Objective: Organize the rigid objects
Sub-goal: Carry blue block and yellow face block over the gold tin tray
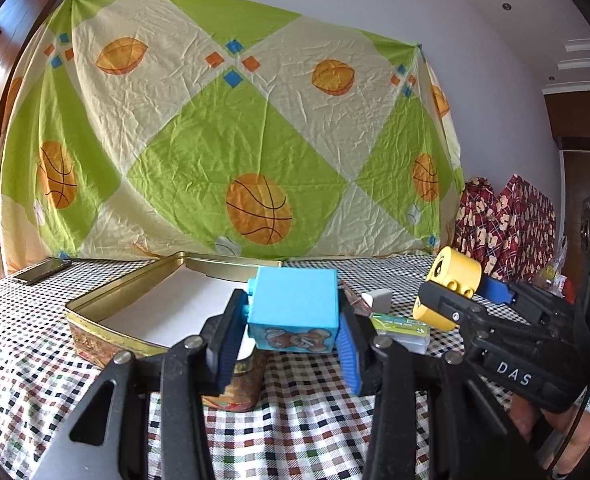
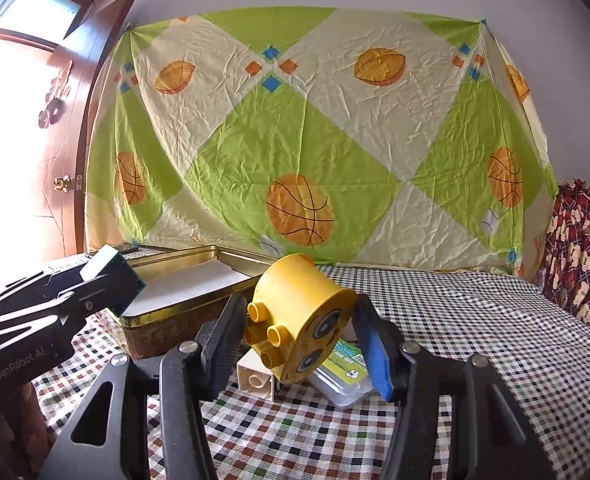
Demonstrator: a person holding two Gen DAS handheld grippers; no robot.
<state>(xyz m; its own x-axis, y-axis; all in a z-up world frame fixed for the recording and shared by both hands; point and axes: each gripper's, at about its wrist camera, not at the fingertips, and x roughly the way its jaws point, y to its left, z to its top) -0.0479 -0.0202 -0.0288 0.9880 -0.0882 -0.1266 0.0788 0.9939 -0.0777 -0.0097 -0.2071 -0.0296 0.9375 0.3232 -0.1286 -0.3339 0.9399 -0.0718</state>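
My left gripper (image 1: 291, 340) is shut on a light blue cube block (image 1: 293, 304) with a cartoon picture on its lower face, held above the checked cloth at the near right corner of the gold tin tray (image 1: 95, 344). To the right, my right gripper (image 1: 461, 296) is shut on a yellow round block (image 1: 455, 272). In the right wrist view the yellow round block (image 2: 299, 308), with studs and a printed face, sits tilted between the fingers of the right gripper (image 2: 301, 332). The left gripper (image 2: 95, 284) holds the cube (image 2: 117, 268) beside the tin tray (image 2: 167, 328).
A small white block (image 2: 255, 380) and a clear plastic box with a green label (image 2: 343, 380) lie on the cloth under the yellow block. A dark phone (image 1: 41, 271) lies at the far left. A basketball-print sheet (image 1: 223, 128) hangs behind the table. Red patterned fabric (image 1: 507, 220) stands at the right.
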